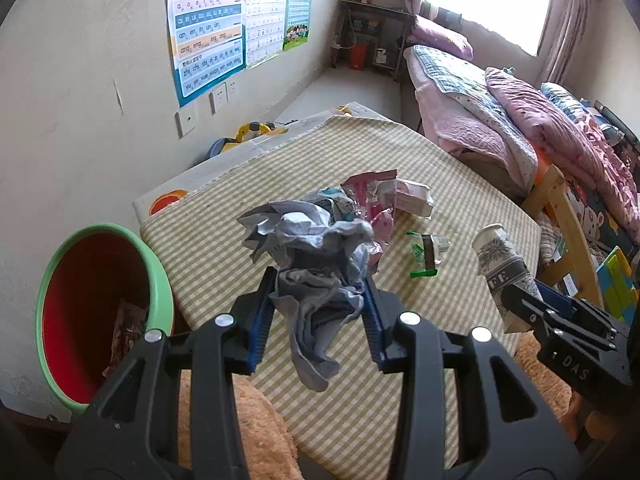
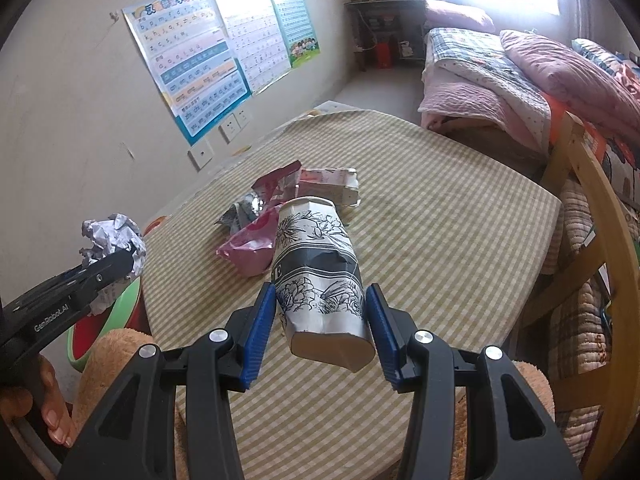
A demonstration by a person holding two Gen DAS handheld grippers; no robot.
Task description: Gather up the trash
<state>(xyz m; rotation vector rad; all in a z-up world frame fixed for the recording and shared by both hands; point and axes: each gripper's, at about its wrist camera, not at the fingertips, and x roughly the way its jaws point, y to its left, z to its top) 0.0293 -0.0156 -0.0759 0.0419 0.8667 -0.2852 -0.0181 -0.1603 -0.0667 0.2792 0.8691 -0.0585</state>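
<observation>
Right gripper [image 1: 520, 300] body reads "1 DAS" in pale letters. Left gripper [image 2: 124, 262] side reads "GenRobot.AI". Paper cup [image 2: 320, 272] shows "E" at the left end of its dark band; in the left wrist view "FE". Wall poster [image 1: 208, 28], pinyin chart: "k h j", "z c s", "ai ei ui ao ou iu ie üe er", "an en in un ün", "zhi chi shi ri zi ci si". Other two charts too small to read.
</observation>
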